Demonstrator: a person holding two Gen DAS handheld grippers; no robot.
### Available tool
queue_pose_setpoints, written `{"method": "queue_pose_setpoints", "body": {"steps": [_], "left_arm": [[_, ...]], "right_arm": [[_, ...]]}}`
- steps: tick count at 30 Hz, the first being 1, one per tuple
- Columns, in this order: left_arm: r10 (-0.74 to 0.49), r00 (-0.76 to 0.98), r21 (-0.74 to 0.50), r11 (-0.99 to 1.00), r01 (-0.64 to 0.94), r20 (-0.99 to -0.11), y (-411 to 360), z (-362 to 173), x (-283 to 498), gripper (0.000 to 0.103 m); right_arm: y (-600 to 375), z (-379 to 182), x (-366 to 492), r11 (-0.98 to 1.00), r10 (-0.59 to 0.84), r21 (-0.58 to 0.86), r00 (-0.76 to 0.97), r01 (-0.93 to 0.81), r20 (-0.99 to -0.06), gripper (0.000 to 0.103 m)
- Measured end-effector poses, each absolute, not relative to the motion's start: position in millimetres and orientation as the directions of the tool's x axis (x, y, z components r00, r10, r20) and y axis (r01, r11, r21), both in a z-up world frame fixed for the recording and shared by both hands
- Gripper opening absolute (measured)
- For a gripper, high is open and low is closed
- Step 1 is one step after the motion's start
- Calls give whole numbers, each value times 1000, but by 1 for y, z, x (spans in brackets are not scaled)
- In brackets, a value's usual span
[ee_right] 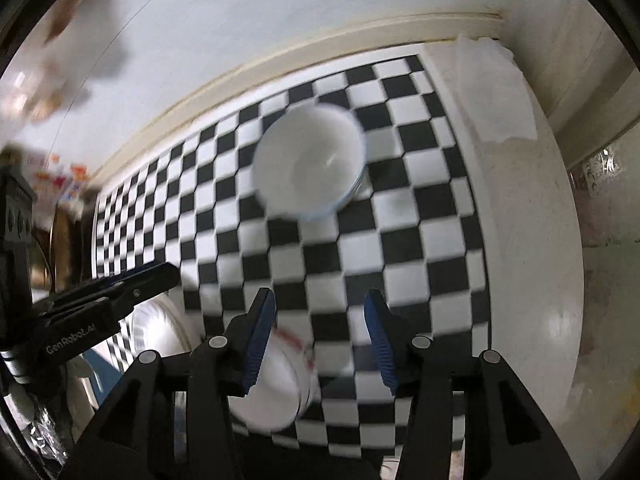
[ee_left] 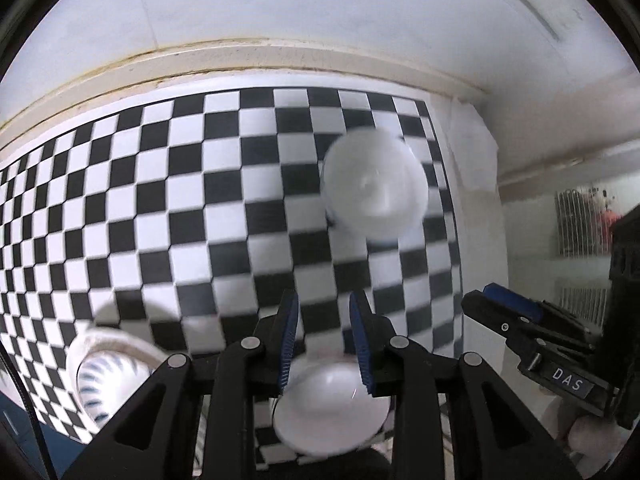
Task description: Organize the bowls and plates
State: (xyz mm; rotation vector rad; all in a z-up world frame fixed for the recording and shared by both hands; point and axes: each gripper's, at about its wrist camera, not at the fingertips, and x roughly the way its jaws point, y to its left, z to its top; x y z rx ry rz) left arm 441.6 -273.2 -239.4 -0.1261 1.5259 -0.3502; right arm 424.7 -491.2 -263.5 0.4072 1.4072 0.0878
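A white bowl [ee_left: 375, 182] stands on the checkered cloth [ee_left: 192, 184] toward its right side; it also shows in the right wrist view [ee_right: 310, 162]. A blue-striped bowl [ee_left: 105, 376] sits at the cloth's near left. My left gripper [ee_left: 325, 342] is open above a white bowl [ee_left: 332, 408] below its fingers. My right gripper [ee_right: 320, 340] is open, with a red-patterned white bowl [ee_right: 280, 384] beneath its left finger. The right gripper shows in the left wrist view [ee_left: 516, 312], and the left one in the right wrist view [ee_right: 132, 284].
The checkered cloth covers a white table [ee_right: 532, 248] against a white wall [ee_left: 280, 8]. A white paper sheet [ee_right: 492, 92] lies at the table's far right corner. A white plate [ee_right: 160, 332] lies at the near left under the left gripper.
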Motion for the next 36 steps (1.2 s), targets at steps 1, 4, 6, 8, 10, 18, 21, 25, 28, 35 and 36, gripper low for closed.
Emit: {"method": "queue_pose_setpoints", "body": {"steps": [1, 4, 6, 8, 10, 18, 21, 25, 28, 35, 36], "left_arm": [[-307, -5, -305, 942, 138, -952, -276, -245, 453, 24], [-321, -51, -325, 938, 118, -946, -287, -265, 482, 24], [-329, -86, -337, 935, 108, -940, -295, -280, 500, 24], [-329, -109, -340, 935, 99, -938, -301, -296, 514, 24], [-325, -136, -339, 936, 98, -936, -307, -312, 527, 24], [-312, -184, -334, 937, 104, -932, -320, -349, 538, 21], [-294, -169, -317, 940, 128, -941, -323, -346, 535, 19], [-279, -152, -300, 943, 142, -948, -322, -340, 533, 19], [-268, -132, -286, 946, 155, -954, -319, -330, 530, 19], [-284, -88, -296, 939, 177, -955, -317, -297, 521, 19], [-288, -79, -297, 938, 180, -954, -315, -290, 518, 19]], "right_arm": [[-500, -269, 438, 920, 304, 336, 176, 200, -936, 50], [-514, -287, 466, 905, 318, 353, 172, 239, -932, 50], [-521, -301, 485, 899, 323, 356, 164, 254, -932, 50], [-526, -316, 504, 899, 319, 348, 145, 265, -936, 50], [-528, -332, 518, 900, 319, 341, 124, 272, -940, 50], [-526, -386, 557, 896, 337, 337, 52, 290, -940, 16], [-524, -389, 560, 904, 316, 318, 56, 286, -947, 11], [-518, -386, 559, 912, 310, 313, 52, 266, -949, 11], [-513, -379, 555, 914, 313, 317, 58, 253, -948, 10], [-505, -343, 541, 918, 314, 329, 100, 222, -944, 11], [-505, -337, 538, 917, 316, 333, 109, 218, -942, 11]]}}
